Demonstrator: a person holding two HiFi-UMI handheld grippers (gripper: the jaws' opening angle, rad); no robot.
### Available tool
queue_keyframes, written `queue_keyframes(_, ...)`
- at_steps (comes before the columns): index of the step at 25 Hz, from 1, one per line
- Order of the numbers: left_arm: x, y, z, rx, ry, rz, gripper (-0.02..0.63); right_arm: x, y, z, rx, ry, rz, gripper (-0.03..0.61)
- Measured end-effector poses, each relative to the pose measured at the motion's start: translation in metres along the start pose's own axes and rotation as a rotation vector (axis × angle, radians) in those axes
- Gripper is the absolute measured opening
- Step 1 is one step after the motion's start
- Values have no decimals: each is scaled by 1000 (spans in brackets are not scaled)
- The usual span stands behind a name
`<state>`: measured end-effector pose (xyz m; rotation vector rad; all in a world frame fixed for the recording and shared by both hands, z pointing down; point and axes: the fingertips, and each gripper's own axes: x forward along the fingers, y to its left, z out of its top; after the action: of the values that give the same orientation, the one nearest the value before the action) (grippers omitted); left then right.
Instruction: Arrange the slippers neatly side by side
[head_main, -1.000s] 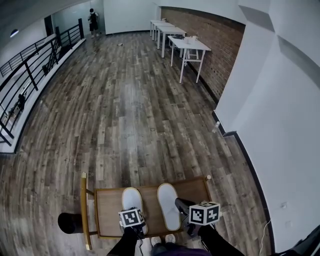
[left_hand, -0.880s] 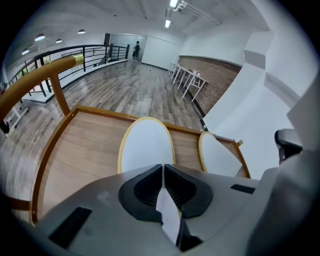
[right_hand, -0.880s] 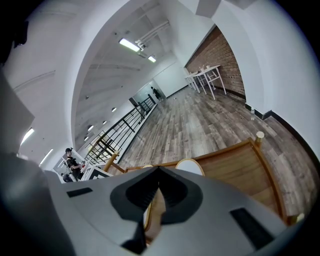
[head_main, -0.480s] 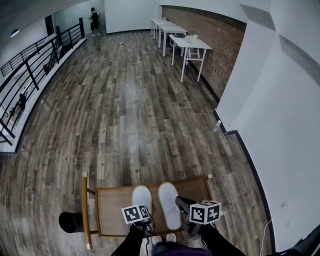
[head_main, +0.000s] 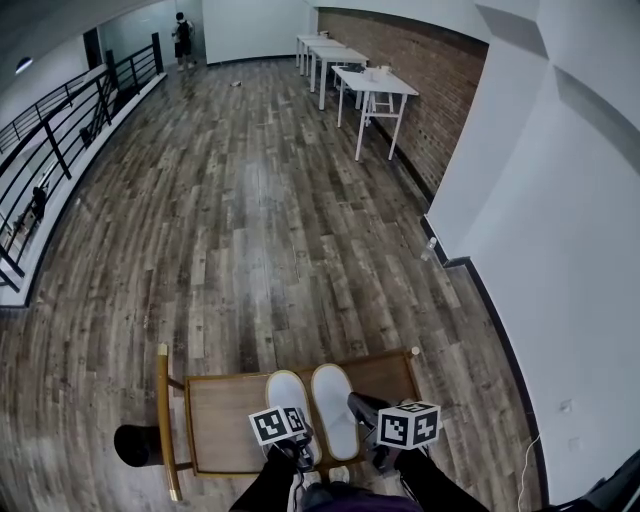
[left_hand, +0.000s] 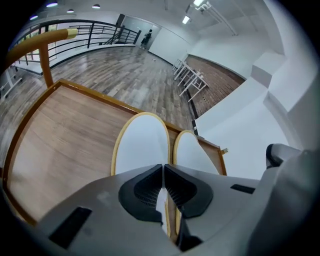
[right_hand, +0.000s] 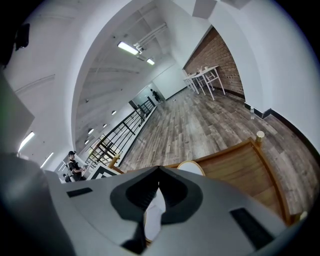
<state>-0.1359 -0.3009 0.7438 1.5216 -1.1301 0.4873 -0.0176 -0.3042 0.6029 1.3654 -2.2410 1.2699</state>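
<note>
When reading outward from the near edge, find the left gripper first: jaws pressed together, pinching the heel edge of the left slipper, a flat white oval slipper with a thin yellow rim. Find the right gripper just beside it: jaws likewise closed, apparently nipping the heel of the right slipper, a matching white, yellow-rimmed oval.

Treat each slipper as lying straight ahead of its own fingers: heel at the pads, toe pointing away, long axis running from near rim to far rim of the low light-wood table with a raised darker rim. Note the left slipper just beside the right one, nearly touching along the inner edges, about level at the toes, close to parallel.

Judge any remaining correction as small, and as belonging to the left gripper. Expect thin, soft soles, likely to bend if pushed from the heel.

Beyond the table: grey-brown plank floor, white tables along a brick wall, black railing at left.
</note>
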Motion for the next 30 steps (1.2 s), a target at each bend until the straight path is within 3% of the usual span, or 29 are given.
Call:
queue_keyframes(10,5,-11,-6,120,46,-2,14,2,-2,1,9,-1,-6,-2)
queue_keyframes(24,0,-13,-3,104,14,4,17,10,-3,2,7,9,-1,-2)
queue_keyframes(30,-13,-18,0,90,-29,21,51,10,0,1,7,11,10,-2)
